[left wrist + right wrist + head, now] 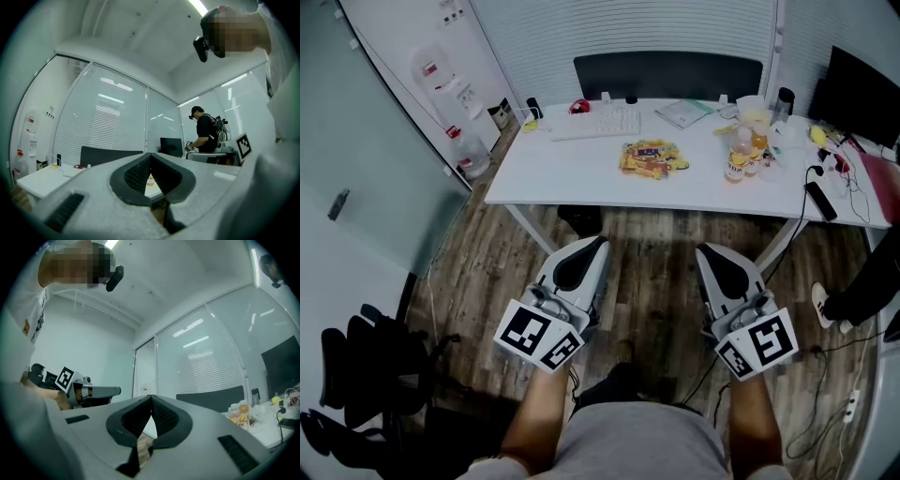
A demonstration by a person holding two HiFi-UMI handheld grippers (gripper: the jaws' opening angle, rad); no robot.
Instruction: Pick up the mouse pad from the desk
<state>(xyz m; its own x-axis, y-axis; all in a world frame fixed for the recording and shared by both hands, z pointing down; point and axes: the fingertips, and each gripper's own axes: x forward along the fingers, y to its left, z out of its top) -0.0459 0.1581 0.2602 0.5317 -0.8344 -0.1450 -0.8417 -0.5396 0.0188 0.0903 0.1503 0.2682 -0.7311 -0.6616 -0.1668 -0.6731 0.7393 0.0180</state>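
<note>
While the left gripper (596, 246) and right gripper (705, 253) are both held clenched on nothing, well short of the desk (581, 171) at 12 o'clock, nothing's picked up yet. The mouse pad isn't clearly made out, maybe that pale sheet (684, 112) at 1 o'clock.

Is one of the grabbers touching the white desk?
No, the left gripper and the right gripper both hang over the wooden floor, short of the white desk.
</note>
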